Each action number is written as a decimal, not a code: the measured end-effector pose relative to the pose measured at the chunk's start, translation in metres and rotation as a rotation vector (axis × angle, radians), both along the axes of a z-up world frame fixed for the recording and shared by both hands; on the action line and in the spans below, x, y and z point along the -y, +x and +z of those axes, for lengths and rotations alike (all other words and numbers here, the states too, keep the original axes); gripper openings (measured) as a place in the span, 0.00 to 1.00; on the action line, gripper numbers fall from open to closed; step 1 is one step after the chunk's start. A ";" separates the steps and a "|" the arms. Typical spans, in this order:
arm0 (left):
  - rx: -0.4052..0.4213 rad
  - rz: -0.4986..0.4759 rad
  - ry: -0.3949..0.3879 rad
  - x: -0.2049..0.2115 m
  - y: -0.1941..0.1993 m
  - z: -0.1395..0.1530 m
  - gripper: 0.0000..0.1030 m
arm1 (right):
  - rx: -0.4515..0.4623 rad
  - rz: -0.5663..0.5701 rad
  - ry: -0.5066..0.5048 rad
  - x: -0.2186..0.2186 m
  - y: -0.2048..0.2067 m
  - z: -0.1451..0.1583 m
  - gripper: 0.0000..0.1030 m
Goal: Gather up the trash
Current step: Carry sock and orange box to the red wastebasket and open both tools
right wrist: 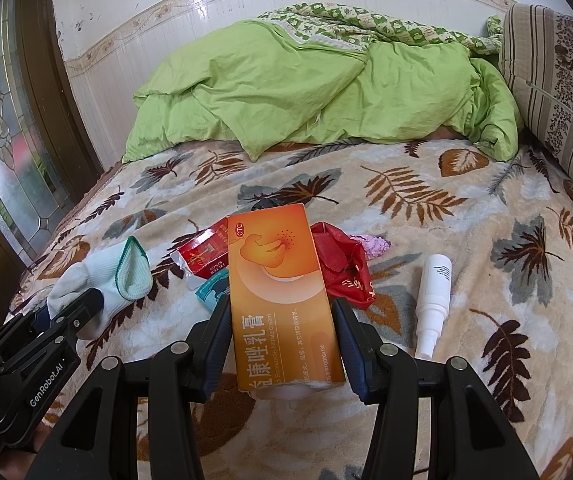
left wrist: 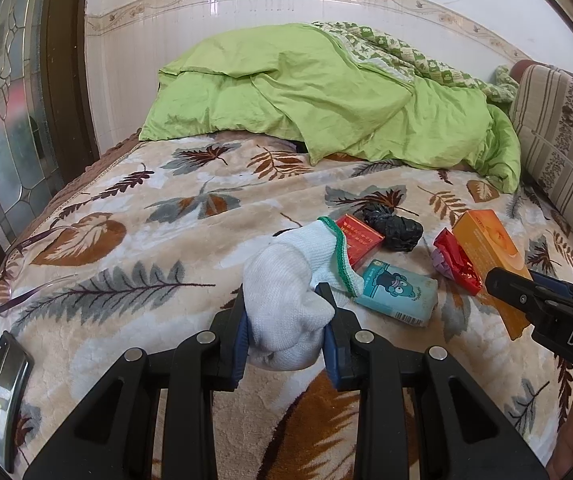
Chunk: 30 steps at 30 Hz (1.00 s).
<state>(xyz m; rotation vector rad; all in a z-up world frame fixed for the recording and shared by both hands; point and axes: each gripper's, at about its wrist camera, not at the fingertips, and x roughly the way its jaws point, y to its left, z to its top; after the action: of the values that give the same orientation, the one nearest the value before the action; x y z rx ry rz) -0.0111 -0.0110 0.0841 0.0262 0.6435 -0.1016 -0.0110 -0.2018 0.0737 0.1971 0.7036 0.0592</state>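
My left gripper [left wrist: 285, 304] is shut on a white sock with a green cuff [left wrist: 286, 280], held above the leaf-patterned bed cover; it also shows in the right wrist view [right wrist: 98, 284]. My right gripper [right wrist: 282, 308] is shut on an orange medicine box [right wrist: 282, 292], also seen in the left wrist view [left wrist: 490, 252]. On the bed lie a red cigarette pack [left wrist: 356, 240], a black crumpled bag [left wrist: 396, 228], a teal tissue pack [left wrist: 396, 292], a red wrapper [right wrist: 342, 268] and a white spray bottle [right wrist: 432, 300].
A green duvet [left wrist: 306, 96] is heaped at the far end of the bed. A striped cushion [left wrist: 562, 148] stands along the right. Eyeglasses [left wrist: 18, 280] and a phone [left wrist: 4, 392] lie at the left edge, by a glass door [left wrist: 2, 100].
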 end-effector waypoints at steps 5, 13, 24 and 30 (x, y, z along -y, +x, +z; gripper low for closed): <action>0.001 -0.007 -0.003 0.003 -0.003 0.001 0.28 | 0.002 -0.004 0.002 0.003 0.001 0.001 0.52; 0.017 -0.083 -0.065 0.015 -0.017 0.009 0.28 | 0.031 -0.043 0.051 0.024 -0.021 0.015 0.52; -0.014 -0.427 -0.159 0.098 -0.076 0.030 0.28 | 0.062 -0.241 0.256 0.142 -0.158 0.040 0.52; -0.040 -0.682 -0.167 0.186 -0.131 0.049 0.28 | 0.063 -0.499 0.254 0.241 -0.276 0.042 0.52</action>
<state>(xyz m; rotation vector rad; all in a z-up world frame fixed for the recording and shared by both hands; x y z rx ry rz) -0.1420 -0.1967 0.1329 0.0824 0.6427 -0.8147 -0.2866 -0.4424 0.1159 0.6062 0.5665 -0.3230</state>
